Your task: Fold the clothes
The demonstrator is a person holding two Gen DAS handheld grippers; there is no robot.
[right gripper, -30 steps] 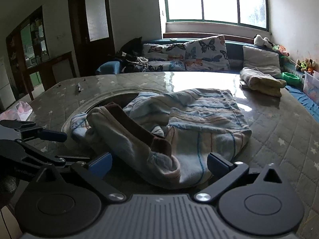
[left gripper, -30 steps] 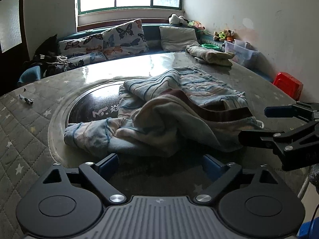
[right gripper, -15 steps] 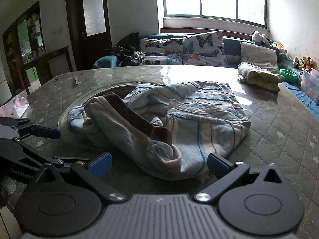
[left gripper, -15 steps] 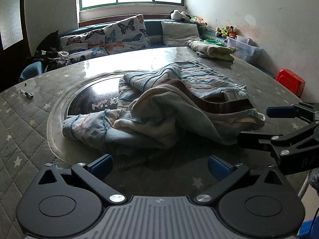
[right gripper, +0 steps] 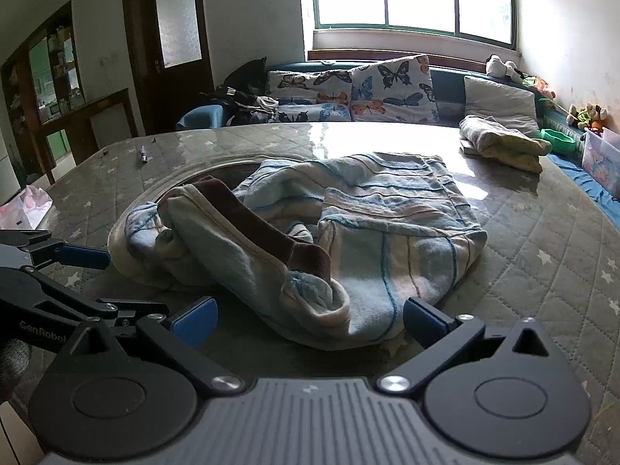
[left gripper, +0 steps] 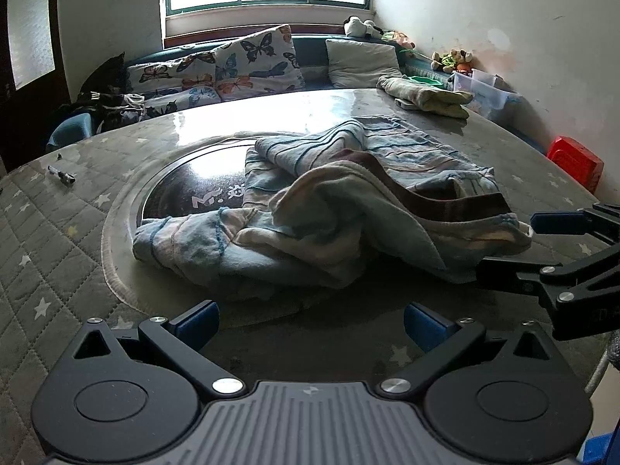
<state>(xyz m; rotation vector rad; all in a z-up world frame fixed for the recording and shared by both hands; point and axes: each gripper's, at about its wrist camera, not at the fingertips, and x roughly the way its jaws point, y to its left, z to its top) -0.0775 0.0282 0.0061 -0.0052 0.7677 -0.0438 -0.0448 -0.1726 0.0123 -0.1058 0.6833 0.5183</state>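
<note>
A crumpled light-blue striped garment with a brown band (left gripper: 348, 209) lies heaped on the round table, partly over the dark glass turntable (left gripper: 186, 190); it also shows in the right wrist view (right gripper: 348, 232). My left gripper (left gripper: 310, 319) is open and empty, just short of the garment's near edge. My right gripper (right gripper: 308, 319) is open and empty, its jaws either side of the garment's near hem. The right gripper also shows at the right in the left wrist view (left gripper: 542, 244), and the left gripper at the left in the right wrist view (right gripper: 69, 271).
A folded yellowish garment (left gripper: 426, 95) lies at the table's far right edge. A pen (left gripper: 62, 175) lies at the far left. The quilted table cover (left gripper: 46, 255) surrounds the turntable. A sofa with butterfly cushions (right gripper: 356, 89), a red stool (left gripper: 575, 162) and plastic boxes (left gripper: 484, 91) stand beyond.
Both grippers have drawn back slightly from the garment and risen a little; both stay open. The garment has not moved.
</note>
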